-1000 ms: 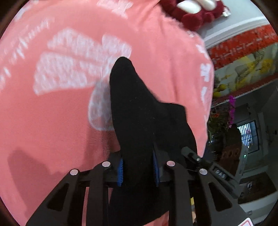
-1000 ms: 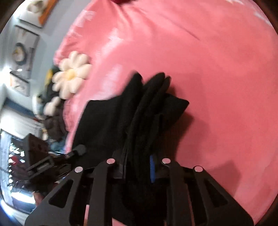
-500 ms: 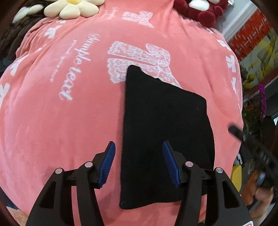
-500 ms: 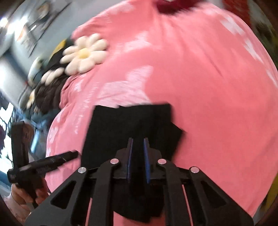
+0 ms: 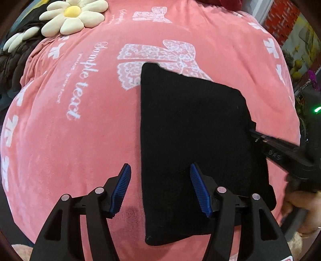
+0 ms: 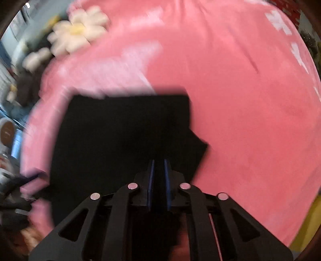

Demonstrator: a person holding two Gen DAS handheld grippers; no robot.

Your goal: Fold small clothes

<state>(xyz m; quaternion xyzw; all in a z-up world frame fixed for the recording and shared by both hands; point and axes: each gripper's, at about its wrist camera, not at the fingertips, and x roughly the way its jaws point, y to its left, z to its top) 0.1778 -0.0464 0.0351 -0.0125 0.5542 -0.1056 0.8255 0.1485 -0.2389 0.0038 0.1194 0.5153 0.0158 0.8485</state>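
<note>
A black cloth point(image 5: 190, 140) lies flat as a folded rectangle on the pink blanket point(image 5: 80, 150). My left gripper point(image 5: 159, 170) hovers over its near left edge. The jaws are opening, the blue pads point(image 5: 122, 180) stand apart, and nothing is pressed between them. My right gripper point(image 6: 158, 162) is shut on the cloth's point(image 6: 120, 140) edge, with black fabric between its narrow pads. In the left wrist view the right gripper point(image 5: 254, 134) reaches in from the right and meets the cloth's right edge. The right wrist view is blurred.
A cream flower cushion point(image 5: 74, 16) and a dark brown plush point(image 5: 12, 60) lie at the blanket's far left. A person's hand point(image 5: 301, 204) holds the right gripper at the right rim. The blanket drops off past the cloth's right side.
The left gripper let go of the bunched black cloth and opened wide. The cloth now lies spread flat. The right gripper's pads narrowed on it, and both views tilted further down.
</note>
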